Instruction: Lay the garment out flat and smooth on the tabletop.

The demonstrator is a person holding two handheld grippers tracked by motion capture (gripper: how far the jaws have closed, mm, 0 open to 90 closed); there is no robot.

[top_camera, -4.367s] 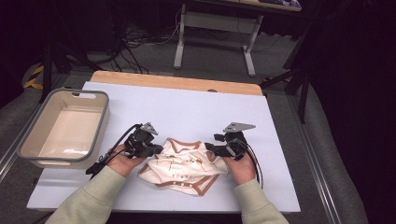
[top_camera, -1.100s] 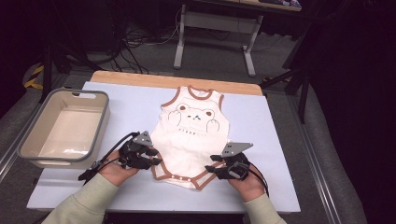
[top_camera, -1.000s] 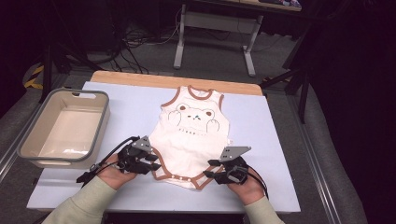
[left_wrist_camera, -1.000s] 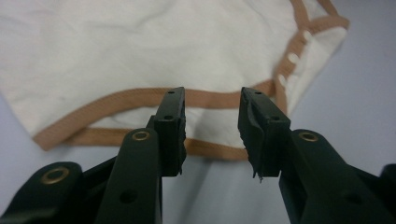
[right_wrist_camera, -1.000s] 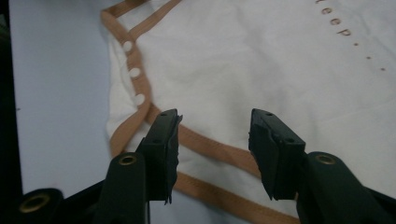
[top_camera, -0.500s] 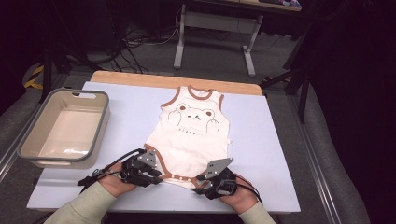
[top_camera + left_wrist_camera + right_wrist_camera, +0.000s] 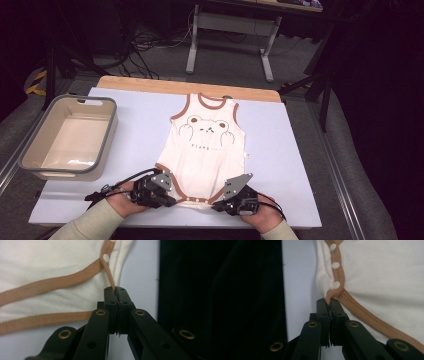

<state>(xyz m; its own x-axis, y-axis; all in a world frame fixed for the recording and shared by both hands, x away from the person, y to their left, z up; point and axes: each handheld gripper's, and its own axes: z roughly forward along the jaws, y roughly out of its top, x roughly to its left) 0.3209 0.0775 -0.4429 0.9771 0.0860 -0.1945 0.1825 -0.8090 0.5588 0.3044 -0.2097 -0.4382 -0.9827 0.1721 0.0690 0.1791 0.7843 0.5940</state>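
Baby bodysuit [image 7: 205, 145] lies flat on the white table [image 7: 295, 165], neckline far, snap hem near.
Left gripper [image 7: 167, 196] and right gripper [image 7: 218, 205], jaws just closed, each pinch a near hem corner [image 7: 110, 282]; the garment's length runs away from both. Seconds earlier it lay bunched between them.

Count on the worktop [image 7: 280, 150]: one sleeveless cream bodysuit [image 7: 205, 150] with brown trim and one bear face printed on its chest, one empty grey-rimmed tub [image 7: 30, 162], two hand-held tongs, left tongs [image 7: 167, 196] and right tongs [image 7: 218, 205], and three white snaps [image 7: 335, 265] in the right gripper view.
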